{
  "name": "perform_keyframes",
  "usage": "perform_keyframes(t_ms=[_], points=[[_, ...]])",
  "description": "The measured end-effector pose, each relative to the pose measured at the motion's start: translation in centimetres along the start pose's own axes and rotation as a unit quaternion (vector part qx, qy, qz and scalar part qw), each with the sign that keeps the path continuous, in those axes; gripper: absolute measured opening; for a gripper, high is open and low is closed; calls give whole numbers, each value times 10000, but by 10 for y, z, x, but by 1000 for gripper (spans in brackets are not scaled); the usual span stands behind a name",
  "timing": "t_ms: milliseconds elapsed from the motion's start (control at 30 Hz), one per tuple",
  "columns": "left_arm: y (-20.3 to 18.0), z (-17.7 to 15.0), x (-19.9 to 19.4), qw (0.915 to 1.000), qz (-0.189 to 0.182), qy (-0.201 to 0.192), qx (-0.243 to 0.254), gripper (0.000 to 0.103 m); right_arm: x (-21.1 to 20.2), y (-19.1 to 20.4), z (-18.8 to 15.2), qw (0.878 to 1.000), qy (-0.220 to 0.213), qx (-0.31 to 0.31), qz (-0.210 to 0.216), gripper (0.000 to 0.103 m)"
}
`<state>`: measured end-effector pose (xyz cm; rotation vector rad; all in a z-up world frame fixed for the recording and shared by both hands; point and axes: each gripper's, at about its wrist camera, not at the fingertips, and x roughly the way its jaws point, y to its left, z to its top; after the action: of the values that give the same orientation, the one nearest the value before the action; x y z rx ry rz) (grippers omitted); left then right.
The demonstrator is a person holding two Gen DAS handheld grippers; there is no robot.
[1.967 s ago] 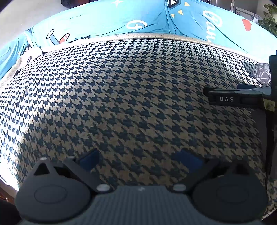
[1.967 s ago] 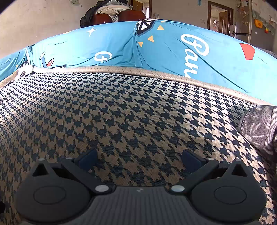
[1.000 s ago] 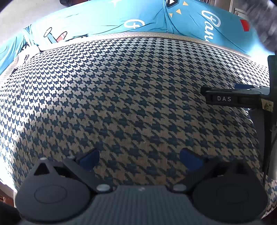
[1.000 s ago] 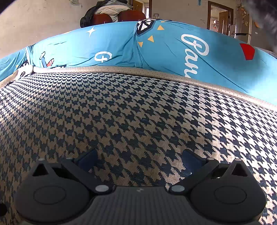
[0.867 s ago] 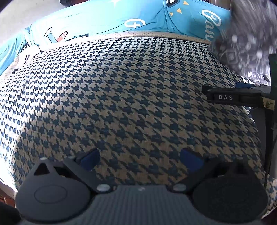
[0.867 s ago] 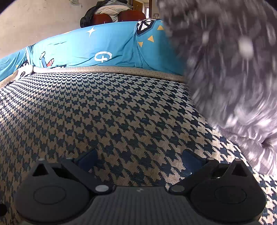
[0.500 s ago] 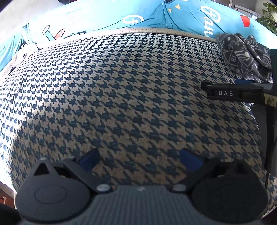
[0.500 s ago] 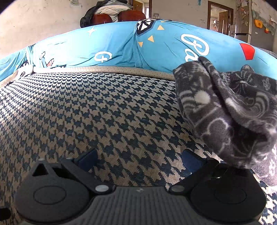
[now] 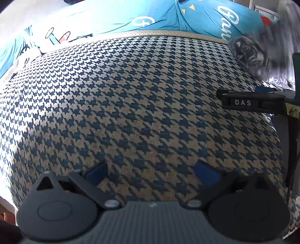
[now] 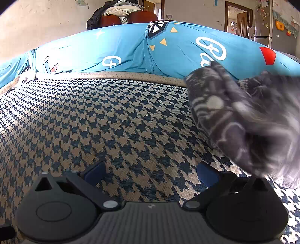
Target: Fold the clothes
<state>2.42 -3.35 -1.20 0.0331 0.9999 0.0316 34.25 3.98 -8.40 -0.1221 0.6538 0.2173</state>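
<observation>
A crumpled dark grey garment with a white pattern [image 10: 243, 127] lies, motion-blurred, on the right side of the houndstooth cloth [image 10: 112, 122], just right of my right gripper [image 10: 150, 172]. It also shows at the far right of the left wrist view [image 9: 251, 54]. My right gripper is open and empty, low over the cloth; it appears in the left wrist view [image 9: 262, 101] at the right. My left gripper [image 9: 151, 172] is open and empty over the near part of the cloth [image 9: 131, 103].
A bright blue printed cover [image 10: 168, 50] rises behind the houndstooth cloth, with a beige border strip [image 10: 112, 76] between them. Brown chairs with piled bedding [image 10: 121, 13] and doorways stand by the far wall. The cloth's left edge [image 9: 7, 187] drops off near my left gripper.
The grey garment flew in from the right and landed on the right side of the cloth, and it is blurred and moving again now. Both grippers have stayed open and nearly still.
</observation>
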Motion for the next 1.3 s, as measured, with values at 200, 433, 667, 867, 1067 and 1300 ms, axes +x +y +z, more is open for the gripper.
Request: perform_keyframes(t_ms=[200, 433, 667, 867, 1067, 1300], points=[[-11, 5, 6, 9998, 43, -68, 158, 103, 0, 1, 0, 10000, -1, -1, -1, 103], [-8, 7, 10, 9999, -89, -2, 47, 103, 0, 2, 0, 10000, 0, 0, 2, 103], [-15, 10, 11, 10000, -52, -27, 64, 103, -1, 2, 2, 10000, 16, -5, 19, 103], [-21, 11, 16, 10000, -44, -53, 62, 103, 0, 2, 3, 10000, 20, -9, 24, 103], [-16, 13, 17, 9999, -148, -3, -47, 103, -1, 2, 5, 10000, 20, -11, 23, 103], [-24, 14, 22, 9999, -79, -77, 70, 103, -1, 1, 7, 10000, 22, -17, 19, 103]])
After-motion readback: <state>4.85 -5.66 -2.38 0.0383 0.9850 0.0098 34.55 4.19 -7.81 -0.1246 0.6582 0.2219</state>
